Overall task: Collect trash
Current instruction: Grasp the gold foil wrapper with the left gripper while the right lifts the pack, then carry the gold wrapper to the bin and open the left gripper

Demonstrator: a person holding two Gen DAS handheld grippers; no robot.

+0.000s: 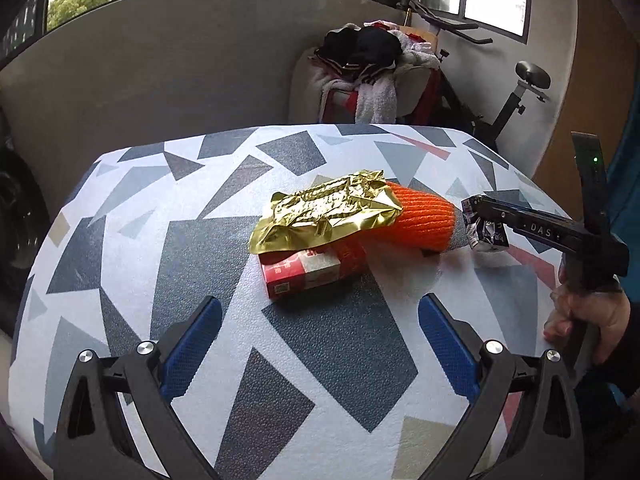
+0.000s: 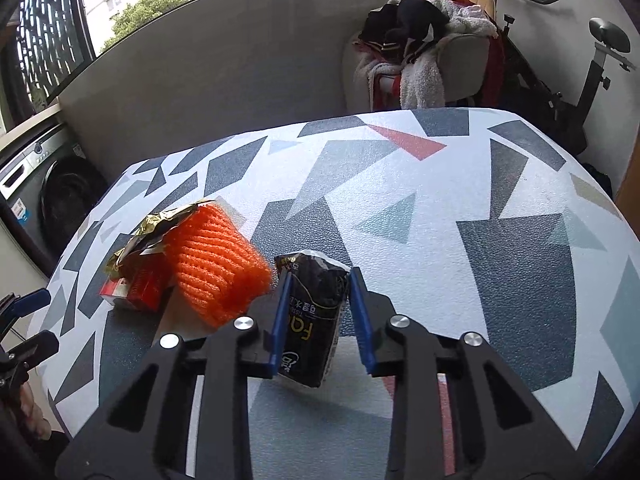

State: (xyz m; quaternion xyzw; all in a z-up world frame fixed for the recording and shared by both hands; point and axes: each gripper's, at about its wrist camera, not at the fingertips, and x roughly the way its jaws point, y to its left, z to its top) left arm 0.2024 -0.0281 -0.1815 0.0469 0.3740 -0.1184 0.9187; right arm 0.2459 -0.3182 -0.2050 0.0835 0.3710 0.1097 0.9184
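On the patterned table [image 1: 160,240] lies a heap: a crumpled gold foil wrapper [image 1: 328,212] on top of a red box [image 1: 308,272], with an orange ribbed foam sleeve [image 1: 420,220] against them. My left gripper [image 1: 320,300] is open, its blue pads wide apart just short of the red box. To the right of the heap, my right gripper [image 2: 320,274] is shut on a black tissue packet [image 2: 316,320] that stands upright beside the orange sleeve [image 2: 216,264]. A hand holds that gripper [image 1: 474,216] at the right edge of the left wrist view.
Beyond the table's far edge stands a chair piled with clothes [image 1: 368,72] and an exercise bike [image 1: 520,92]. A washing machine [image 2: 44,200] sits to the left below a grey wall. The right half of the tabletop [image 2: 480,208] is bare.
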